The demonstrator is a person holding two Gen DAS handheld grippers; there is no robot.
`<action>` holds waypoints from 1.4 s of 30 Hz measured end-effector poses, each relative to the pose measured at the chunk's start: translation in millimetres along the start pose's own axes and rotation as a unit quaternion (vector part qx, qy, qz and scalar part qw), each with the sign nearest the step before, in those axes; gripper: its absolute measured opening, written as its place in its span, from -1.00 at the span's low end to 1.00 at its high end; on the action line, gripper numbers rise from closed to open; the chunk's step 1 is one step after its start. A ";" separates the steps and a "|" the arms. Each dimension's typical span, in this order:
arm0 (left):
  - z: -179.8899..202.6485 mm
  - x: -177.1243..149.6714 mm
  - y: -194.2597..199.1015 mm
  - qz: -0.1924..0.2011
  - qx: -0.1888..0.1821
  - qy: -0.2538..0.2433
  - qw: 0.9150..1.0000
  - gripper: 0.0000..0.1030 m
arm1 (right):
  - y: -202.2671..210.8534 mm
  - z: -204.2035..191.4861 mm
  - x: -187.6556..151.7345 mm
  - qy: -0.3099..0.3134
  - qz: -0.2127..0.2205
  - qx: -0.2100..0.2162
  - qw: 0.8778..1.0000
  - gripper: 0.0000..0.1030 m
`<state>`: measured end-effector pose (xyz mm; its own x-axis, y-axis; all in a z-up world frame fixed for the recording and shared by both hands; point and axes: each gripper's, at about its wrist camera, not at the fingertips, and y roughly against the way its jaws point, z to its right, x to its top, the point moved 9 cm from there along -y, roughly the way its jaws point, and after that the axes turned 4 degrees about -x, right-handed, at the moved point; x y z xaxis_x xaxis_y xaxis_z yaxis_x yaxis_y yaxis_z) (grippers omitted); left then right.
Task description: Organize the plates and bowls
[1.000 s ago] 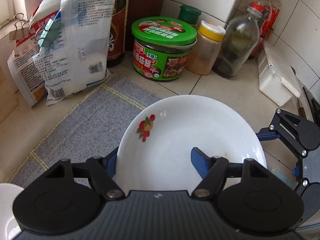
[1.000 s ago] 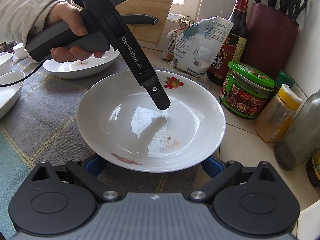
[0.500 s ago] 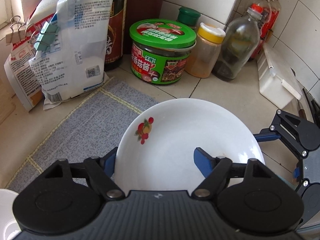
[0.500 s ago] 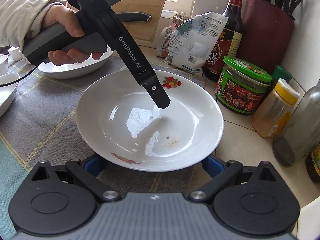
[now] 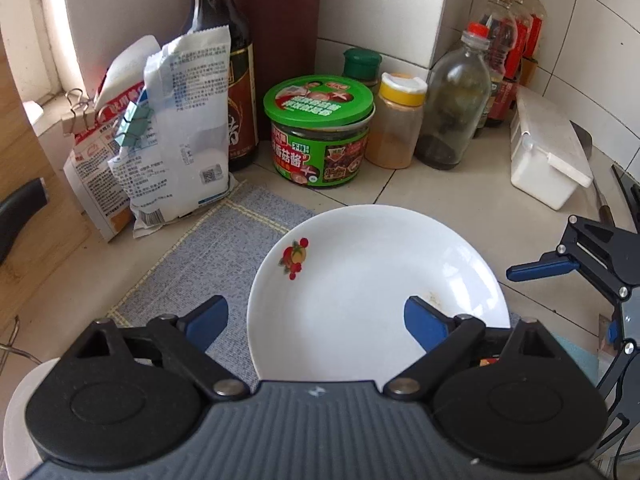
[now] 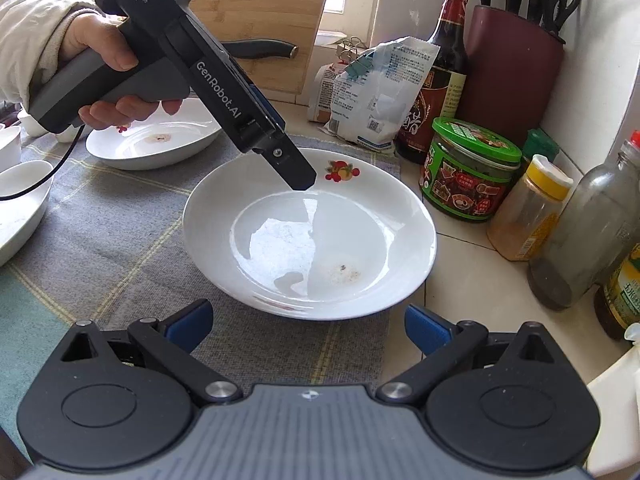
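Right wrist view: white plate [image 6: 310, 236] flat on a grey checked mat [image 6: 112, 232], partly overhanging the mat's edge onto the tiled table [image 6: 472, 280].
Left wrist view: same plate [image 5: 376, 288] low in the middle, fruit print on the far-left rim, brownish smear near the right side.
Left gripper [image 5: 316, 318]: fingers spread wide, one blue pad [image 5: 208, 318] over the mat, the other over the plate's inner face; nothing pinched; tip seems just above the far rim in the right wrist view, contact not clear.
Right gripper [image 6: 308, 326]: fingers spread wide, just short of the near rim, gripping nothing.
Other dishes: second plate [image 6: 154, 142] farther back on the mat, a bowl [image 6: 20, 204] at the left edge.
Neighbours: green-lidded jar [image 6: 470, 172], yellow-capped spice jar [image 6: 528, 208] and glass bottle [image 6: 592, 232] close to the plate's right side.
Handling, judged: glazed ceramic, stiff, fairly heavy, glossy and likely slippery, liable to chip or break if dropped or knocked.
Where to hold, judged: the sloping rim, one pad under and one over, best at the near edge; a tilt risks slipping.
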<state>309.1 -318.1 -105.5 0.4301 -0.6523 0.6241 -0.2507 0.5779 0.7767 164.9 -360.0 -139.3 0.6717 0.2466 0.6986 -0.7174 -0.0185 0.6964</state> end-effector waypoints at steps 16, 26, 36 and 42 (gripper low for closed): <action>59.1 -28.2 107.3 0.070 0.035 0.027 0.997 0.84 | 67.1 -28.0 0.4 -0.066 0.014 -0.053 0.996 1.00; 98.4 -97.2 143.9 0.113 0.101 0.076 0.986 0.85 | 101.7 -58.4 -19.3 -0.064 0.027 -0.039 0.997 1.00; 113.3 -187.9 168.9 0.109 0.167 0.165 0.966 0.85 | 108.0 -96.0 -42.2 -0.058 0.017 0.020 0.998 1.00; 118.5 -230.5 192.4 0.100 0.221 0.172 0.955 0.85 | 107.1 -117.4 -43.6 -0.046 0.011 0.046 0.998 1.00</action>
<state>58.9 -114.7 -89.9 0.5760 -0.3060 0.7580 -0.6664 0.3613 0.6522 37.0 -259.0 -114.5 0.6730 0.1562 0.7230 -0.7148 -0.1136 0.6900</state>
